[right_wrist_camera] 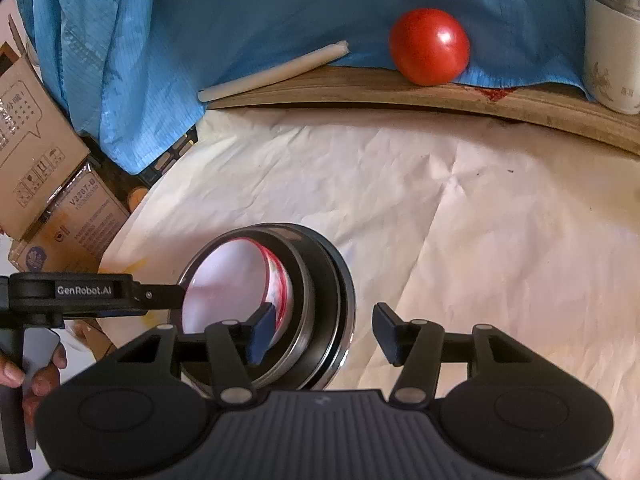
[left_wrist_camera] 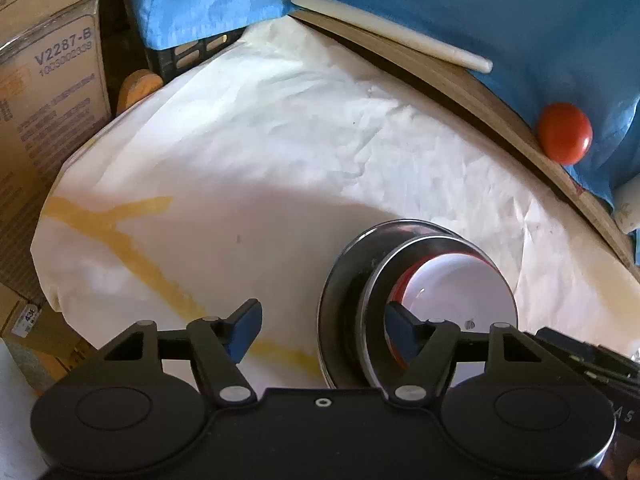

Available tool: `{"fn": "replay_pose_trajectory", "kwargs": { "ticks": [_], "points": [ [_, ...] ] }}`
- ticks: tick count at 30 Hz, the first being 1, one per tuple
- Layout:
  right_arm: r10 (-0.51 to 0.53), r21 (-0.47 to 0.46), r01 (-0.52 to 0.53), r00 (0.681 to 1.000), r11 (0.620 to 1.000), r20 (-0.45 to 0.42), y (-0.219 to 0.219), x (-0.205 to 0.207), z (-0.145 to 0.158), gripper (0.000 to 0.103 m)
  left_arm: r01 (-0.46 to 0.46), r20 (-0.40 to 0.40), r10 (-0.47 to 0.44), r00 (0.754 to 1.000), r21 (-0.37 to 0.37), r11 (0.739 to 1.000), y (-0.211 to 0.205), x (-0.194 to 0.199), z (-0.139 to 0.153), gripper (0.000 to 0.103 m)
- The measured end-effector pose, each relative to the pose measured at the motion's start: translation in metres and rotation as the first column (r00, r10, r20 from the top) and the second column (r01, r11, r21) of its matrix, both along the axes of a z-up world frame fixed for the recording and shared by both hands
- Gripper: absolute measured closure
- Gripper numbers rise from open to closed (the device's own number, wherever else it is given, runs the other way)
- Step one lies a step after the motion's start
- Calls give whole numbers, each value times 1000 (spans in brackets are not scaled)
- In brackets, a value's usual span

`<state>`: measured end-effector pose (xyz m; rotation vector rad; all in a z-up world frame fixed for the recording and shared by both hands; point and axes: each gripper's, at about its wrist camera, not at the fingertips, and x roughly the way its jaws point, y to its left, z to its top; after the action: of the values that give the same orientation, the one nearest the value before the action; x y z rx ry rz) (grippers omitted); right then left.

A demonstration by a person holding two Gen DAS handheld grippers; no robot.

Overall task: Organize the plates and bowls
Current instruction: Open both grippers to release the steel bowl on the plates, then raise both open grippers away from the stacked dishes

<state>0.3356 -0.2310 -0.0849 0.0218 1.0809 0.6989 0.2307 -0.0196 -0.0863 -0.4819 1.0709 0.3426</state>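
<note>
Between the wide-open, empty jaws of both the left gripper [left_wrist_camera: 320,330] and right gripper [right_wrist_camera: 322,330], the nested stack [right_wrist_camera: 280,304] of steel bowls holding the white bowl [left_wrist_camera: 460,300] appears complete; next, withdraw both clear.

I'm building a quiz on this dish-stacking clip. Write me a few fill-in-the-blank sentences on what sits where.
1. The white bowl sits nested inside a ____ bowl.
2. The round fruit by the blue cloth is coloured ____.
3. The white stick lies on the ____ board.
4. The jaws of the right gripper stand ____.

Missing words: metal; red; wooden; open
</note>
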Motion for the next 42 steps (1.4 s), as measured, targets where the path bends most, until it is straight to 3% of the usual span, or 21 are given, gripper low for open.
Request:
{"fn": "replay_pose_trajectory", "kwargs": {
  "ticks": [3,7,10,13,16,24,32,42],
  "points": [
    [-4,3,4,1000,1000,15,-1,-3,3,41,2,10,-2,1000,11,1000,0,-3,1,25],
    [-14,12,13,999,1000,29,-1,-7,5,28,11,28,-12,1000,14,1000,1,-9,3,22],
    [-30,17,29,999,999,44,0,-13,8,18,14,50,-15,999,20,1000,3,-14,4,13],
    [-61,23,60,996,998,67,1,-20,12,13,31,74,-32,997,21,999,8,-20,5,11],
    [-101,31,98,990,995,101,3,-32,19,10,42,109,-44,993,18,999,14,-28,8,2],
    [-217,72,207,959,976,181,6,-78,37,2,131,192,-138,972,48,990,20,-54,22,1],
    [-322,109,305,917,946,234,7,-122,45,1,236,280,-255,926,100,967,24,-84,32,1],
    [-423,153,395,856,906,296,10,-174,47,0,314,405,-364,839,186,931,26,-123,38,1]
  ]
}}
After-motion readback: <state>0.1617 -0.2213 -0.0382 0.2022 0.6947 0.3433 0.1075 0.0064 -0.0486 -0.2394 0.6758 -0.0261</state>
